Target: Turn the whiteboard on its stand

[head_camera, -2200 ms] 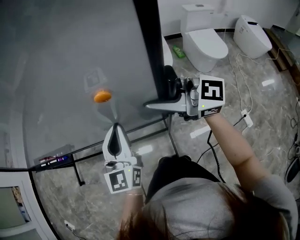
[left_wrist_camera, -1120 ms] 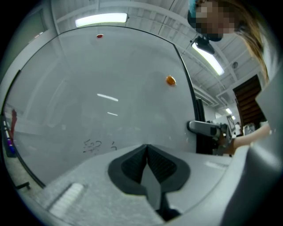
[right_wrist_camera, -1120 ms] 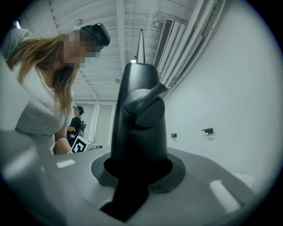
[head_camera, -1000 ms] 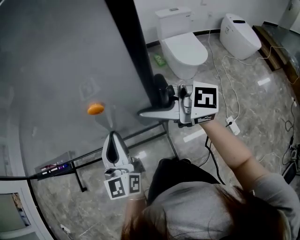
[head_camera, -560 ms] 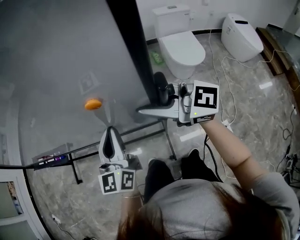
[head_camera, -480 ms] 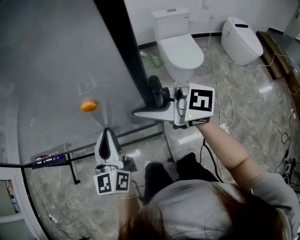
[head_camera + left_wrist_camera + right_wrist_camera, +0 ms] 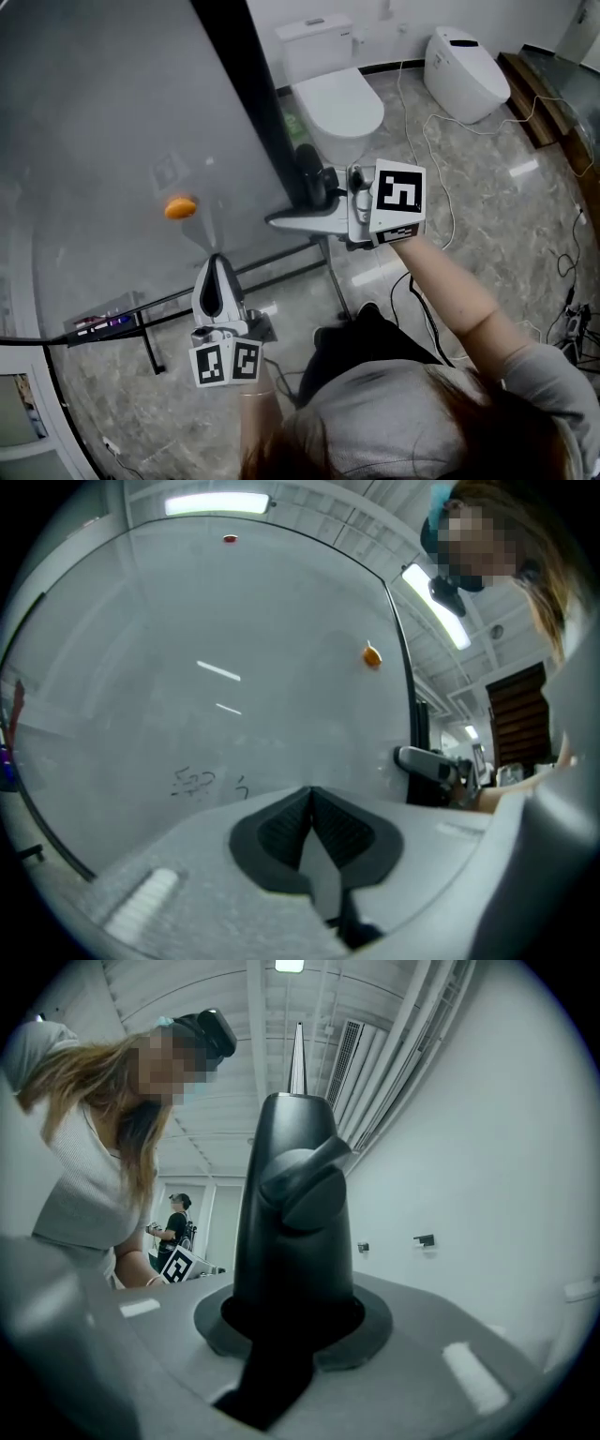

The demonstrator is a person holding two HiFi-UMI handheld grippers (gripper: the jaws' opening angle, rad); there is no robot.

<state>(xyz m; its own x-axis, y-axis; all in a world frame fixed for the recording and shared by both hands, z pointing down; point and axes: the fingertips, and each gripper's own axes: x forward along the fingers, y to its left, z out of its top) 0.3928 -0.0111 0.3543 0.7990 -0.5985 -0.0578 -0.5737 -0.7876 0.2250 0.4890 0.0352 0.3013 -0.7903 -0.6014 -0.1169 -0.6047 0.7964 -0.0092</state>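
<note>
The whiteboard (image 7: 103,122) fills the left of the head view as a big grey sheet with a black side frame (image 7: 246,75). An orange magnet (image 7: 179,207) sticks to it. My right gripper (image 7: 292,212) is shut on the black knob (image 7: 310,180) at the frame's side; in the right gripper view that knob (image 7: 292,1232) stands upright between the jaws of the right gripper (image 7: 292,1279). My left gripper (image 7: 217,270) is shut and empty, its tip pointing at the board below the magnet. The left gripper view shows the left gripper (image 7: 312,799), the board (image 7: 206,667) and the magnet (image 7: 372,655).
The stand's black legs (image 7: 150,345) run over the marble floor. Two white toilets (image 7: 333,94) (image 7: 466,73) stand behind the board, with a green bottle (image 7: 292,122) and white cables (image 7: 441,159) on the floor. Another person (image 7: 178,1224) stands far off.
The board's black edge has drifted left in the head view, and the right gripper has stayed on the knob. The person's legs have shifted. The left gripper has kept its place below the magnet.
</note>
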